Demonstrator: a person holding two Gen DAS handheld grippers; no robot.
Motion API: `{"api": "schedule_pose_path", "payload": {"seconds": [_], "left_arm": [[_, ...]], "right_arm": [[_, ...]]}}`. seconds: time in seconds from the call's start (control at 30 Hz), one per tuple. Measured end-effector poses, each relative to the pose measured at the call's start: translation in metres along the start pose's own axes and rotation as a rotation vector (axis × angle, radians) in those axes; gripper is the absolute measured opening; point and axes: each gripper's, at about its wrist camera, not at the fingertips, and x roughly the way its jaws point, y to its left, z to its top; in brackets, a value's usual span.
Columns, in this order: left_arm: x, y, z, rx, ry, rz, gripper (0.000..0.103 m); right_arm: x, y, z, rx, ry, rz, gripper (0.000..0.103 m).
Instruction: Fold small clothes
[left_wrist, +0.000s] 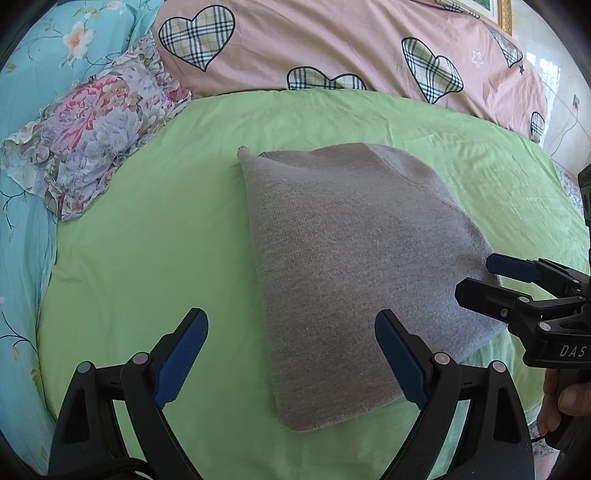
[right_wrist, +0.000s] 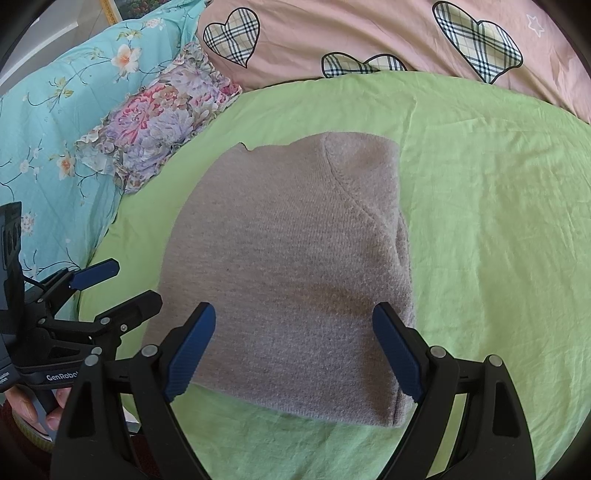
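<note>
A grey knit garment (left_wrist: 351, 266) lies folded into a compact rectangle on the green sheet (left_wrist: 147, 240). It also shows in the right wrist view (right_wrist: 295, 266), with a curved seam near its far right corner. My left gripper (left_wrist: 291, 354) is open and empty, above the garment's near left edge. My right gripper (right_wrist: 293, 350) is open and empty, over the garment's near edge. The right gripper also shows in the left wrist view (left_wrist: 476, 277) at the garment's right side. The left gripper shows in the right wrist view (right_wrist: 125, 284) at the garment's left side.
A floral frilled cloth (left_wrist: 92, 136) lies at the far left of the green sheet. A pink quilt with plaid hearts (left_wrist: 332, 44) lies along the back. A turquoise floral cover (right_wrist: 55, 110) is on the left.
</note>
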Motion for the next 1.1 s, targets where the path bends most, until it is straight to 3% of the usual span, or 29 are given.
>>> {"api": "schedule_pose_path", "payload": {"seconds": [1.1], "left_arm": [[-0.0002,-0.0012,-0.0006,-0.001,-0.005,0.002,0.093]], "right_arm": [[-0.0042,0.0059,0.005,0.001,-0.01,0.001,0.087]]}}
